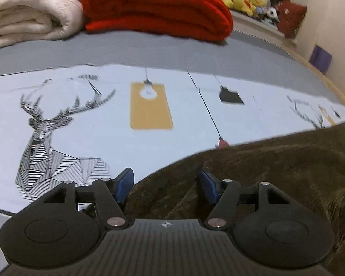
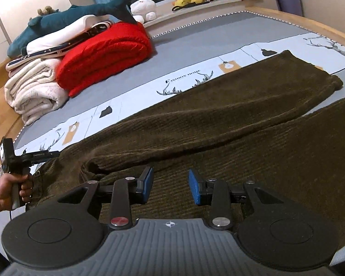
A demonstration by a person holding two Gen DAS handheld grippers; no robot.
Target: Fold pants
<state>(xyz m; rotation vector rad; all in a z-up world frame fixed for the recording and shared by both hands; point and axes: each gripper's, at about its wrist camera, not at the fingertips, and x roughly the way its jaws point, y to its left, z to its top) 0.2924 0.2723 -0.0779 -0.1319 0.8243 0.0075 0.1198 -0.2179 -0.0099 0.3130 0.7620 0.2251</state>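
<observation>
Two grippers hovering over pants [image 2: 218,119] | left gripper [image 1: 164,184] spread, right gripper [image 2: 170,187] part-spread, neither pinching | pants lying on bedsheet [image 1: 92,115], beside red blanket [image 2: 105,55] | risk: shallow pinch slipping off corduroy, skewing the fold

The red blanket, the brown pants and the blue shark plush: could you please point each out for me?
red blanket [image 2: 108,53], right wrist view, on its folded top.
brown pants [image 2: 218,115], right wrist view, on the farther leg.
blue shark plush [image 2: 64,16], right wrist view, on its body.
</observation>
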